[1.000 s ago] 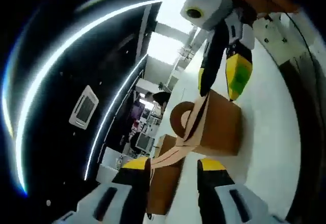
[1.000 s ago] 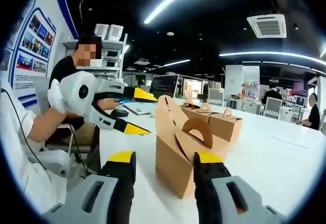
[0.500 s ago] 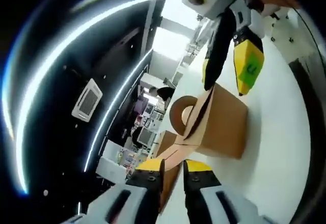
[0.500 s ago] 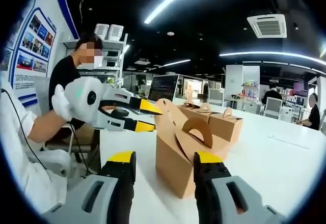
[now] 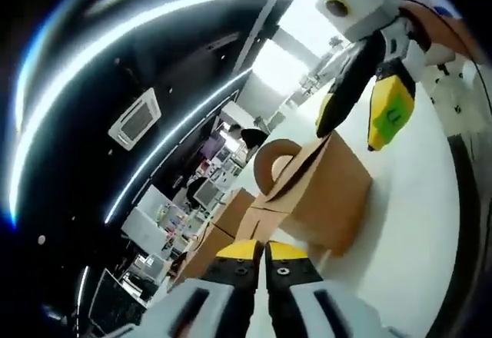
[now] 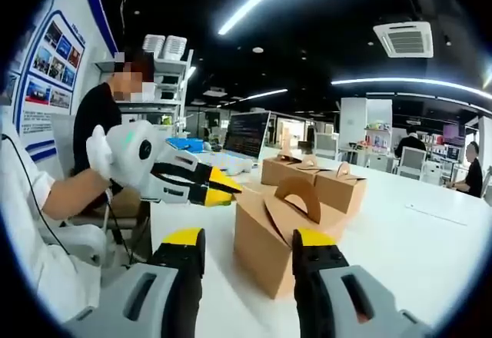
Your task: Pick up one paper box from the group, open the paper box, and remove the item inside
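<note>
A brown paper box [image 6: 257, 230] with an arched handle [image 6: 301, 197] stands on the white table [image 6: 400, 246]. My left gripper [image 6: 224, 192] reaches in from the left, shut on the box's top flap at its left edge. In the left gripper view its yellow tips [image 5: 265, 247] are pressed together on that flap [image 5: 257, 223], with the box [image 5: 327, 200] just beyond. My right gripper [image 6: 250, 240] is open, its jaws on either side of the box's near face. From the left gripper view, it [image 5: 352, 134] hangs open over the box's far end.
Two more paper boxes [image 6: 338, 184] [image 6: 283, 170] sit behind on the table, also visible in the left gripper view [image 5: 223, 234]. A person [image 6: 96, 111] sits at the left behind my left sleeve [image 6: 34, 192]. A dark monitor [image 6: 246, 130] stands further back.
My left gripper has gone from open to shut on the box's flap. The tall flap that stood upright now lies lower, drawn toward the left. The right gripper has stayed put.
</note>
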A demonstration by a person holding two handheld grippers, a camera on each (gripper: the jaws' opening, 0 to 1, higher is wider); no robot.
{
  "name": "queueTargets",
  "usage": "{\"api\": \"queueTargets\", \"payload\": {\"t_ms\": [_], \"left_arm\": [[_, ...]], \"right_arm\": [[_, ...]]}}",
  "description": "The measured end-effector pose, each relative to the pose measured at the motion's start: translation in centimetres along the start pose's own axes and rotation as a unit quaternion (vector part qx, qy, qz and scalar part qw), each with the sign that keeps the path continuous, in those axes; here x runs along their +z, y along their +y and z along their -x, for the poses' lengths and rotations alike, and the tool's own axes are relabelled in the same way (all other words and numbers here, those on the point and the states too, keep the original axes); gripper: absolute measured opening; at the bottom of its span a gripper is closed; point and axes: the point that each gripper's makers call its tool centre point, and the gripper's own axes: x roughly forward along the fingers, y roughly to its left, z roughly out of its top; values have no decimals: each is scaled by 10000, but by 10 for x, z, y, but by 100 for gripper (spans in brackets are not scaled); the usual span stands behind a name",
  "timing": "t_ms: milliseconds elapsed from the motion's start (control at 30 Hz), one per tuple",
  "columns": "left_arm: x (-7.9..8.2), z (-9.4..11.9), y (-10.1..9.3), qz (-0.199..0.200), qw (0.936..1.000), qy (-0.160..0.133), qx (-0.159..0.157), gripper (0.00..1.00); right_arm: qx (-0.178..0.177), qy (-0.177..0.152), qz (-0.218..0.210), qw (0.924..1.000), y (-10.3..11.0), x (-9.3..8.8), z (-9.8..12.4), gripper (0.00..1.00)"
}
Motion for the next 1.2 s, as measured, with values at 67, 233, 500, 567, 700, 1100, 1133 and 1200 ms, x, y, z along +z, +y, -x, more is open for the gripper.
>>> {"api": "queueTargets", "payload": {"t_ms": [67, 233, 500, 567, 700, 1100, 1133, 1200], "left_arm": [[1, 1, 0, 34, 10000, -14, 32, 6], [1, 3, -2, 123, 9998, -70, 106, 5], [3, 4, -3, 666, 9972, -329, 85, 6], [4, 5, -3, 738, 9966, -348, 68, 6], [6, 5, -2, 685, 9971, -330, 65, 6], [8, 11, -9, 670, 9976, -163, 110, 5], [8, 11, -9, 654, 9977, -146, 135, 5], [10, 10, -10, 593, 9980, -97, 182, 5]], "right_arm": [[-12, 7, 4, 10000, 0, 0, 0, 46], [-55, 18, -60, 10000, 0, 1, 1, 45], [-401, -169, 351, 9984, 0, 31, 9, 42], [-626, -93, 721, 9954, -7, 37, 9, 41], [-958, 241, 1431, 9848, -16, 41, 4, 39], [-1473, 1057, 3695, 9114, -14, 46, -19, 31], [-1486, 1122, 3782, 9068, -14, 44, -19, 31], [-1512, 1251, 3953, 8973, -15, 41, -20, 31]]}}
